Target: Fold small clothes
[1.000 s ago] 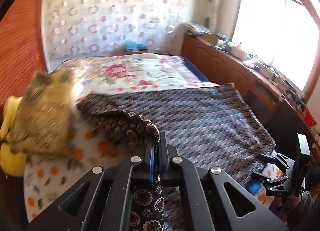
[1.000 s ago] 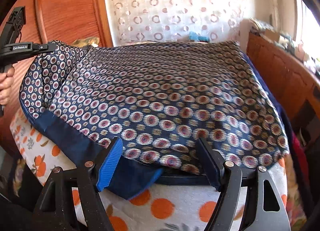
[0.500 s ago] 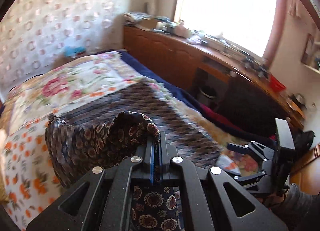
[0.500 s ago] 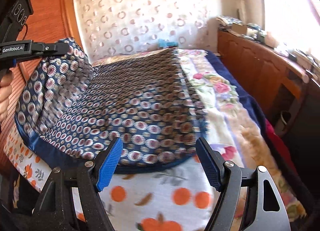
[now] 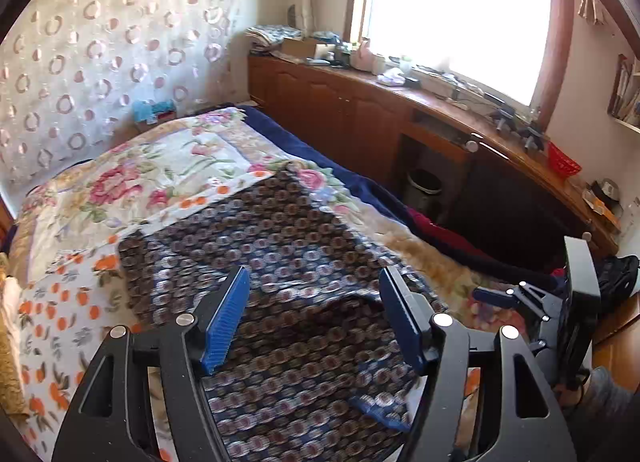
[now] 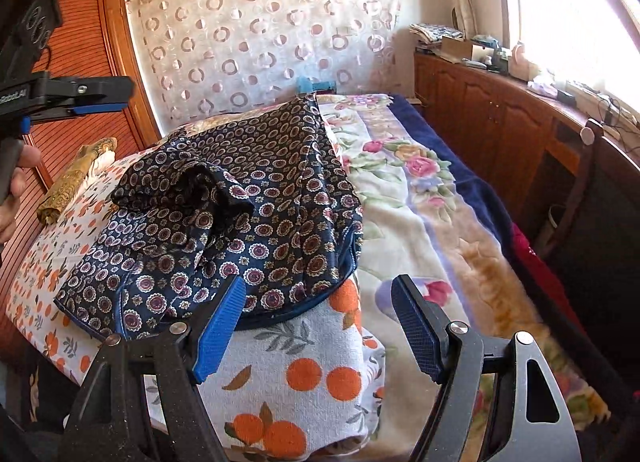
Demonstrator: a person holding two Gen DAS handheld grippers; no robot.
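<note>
A dark navy garment with round medallion print [image 6: 248, 205] lies folded over on itself on the bed, its top layer rumpled; it also shows in the left wrist view [image 5: 280, 262]. My left gripper [image 5: 312, 322] is open and empty, held above the garment's near part; it also shows at the upper left of the right wrist view [image 6: 106, 95]. My right gripper [image 6: 316, 326] is open and empty, just in front of the garment's near blue-trimmed edge; it also shows at the right of the left wrist view [image 5: 496, 298].
An orange-fruit print towel [image 6: 304, 378] lies under the garment on a floral blanket [image 5: 152, 177]. A yellow-brown cloth [image 6: 72, 185] lies at the bed's left edge. A long wooden cabinet [image 5: 360, 113] with clutter runs along the right under the window.
My left gripper carried the garment's corner over to the right, then opened and let it go. The garment now lies doubled over. My right gripper stayed open and drew back a little.
</note>
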